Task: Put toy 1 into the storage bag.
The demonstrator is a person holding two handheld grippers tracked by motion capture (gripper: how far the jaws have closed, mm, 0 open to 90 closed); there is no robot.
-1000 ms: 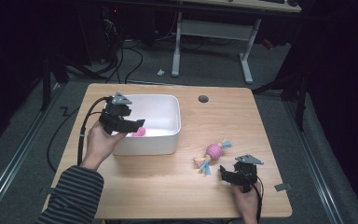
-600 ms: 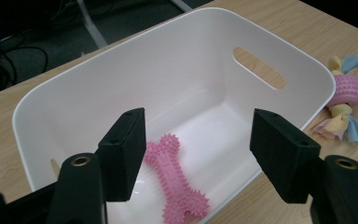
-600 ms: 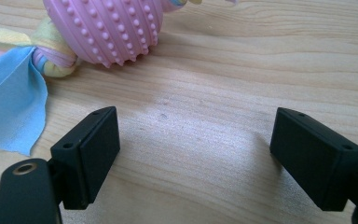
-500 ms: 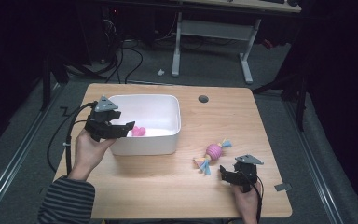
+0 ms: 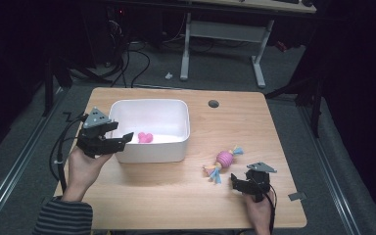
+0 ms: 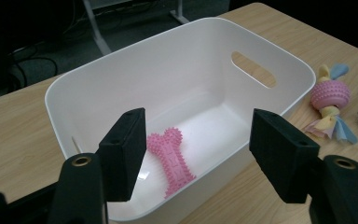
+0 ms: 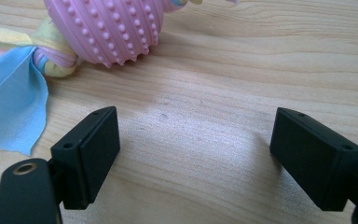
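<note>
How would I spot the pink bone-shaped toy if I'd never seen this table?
Find the white tub on the left half of the wooden table. The pink bone toy lies flat on its floor. Unlike the pink ball toy outside, it has no cloth strips.

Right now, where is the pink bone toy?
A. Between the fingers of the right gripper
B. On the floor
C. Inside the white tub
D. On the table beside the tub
C: the pink bone toy lies flat on the bottom of the white tub, and the left gripper in front of it holds nothing.
</note>
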